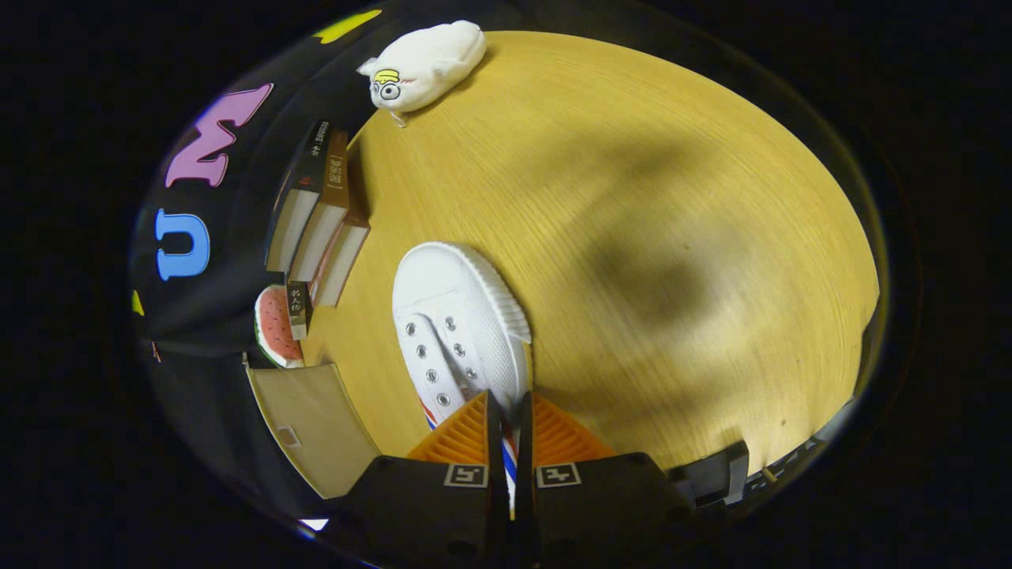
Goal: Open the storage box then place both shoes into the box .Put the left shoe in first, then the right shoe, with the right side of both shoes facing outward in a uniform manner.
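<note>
Currently a white canvas shoe (462, 332) is pinched at its side wall by the gripper (509, 427), the fingers pressed nearly together on it, above the wooden table (632, 197). A carry toward the storage box (312, 423), just beside the fingers, is judged to be in hand. Books (316, 229) and a plush toy (427, 63) line the far edge; open room lies opposite.
</note>
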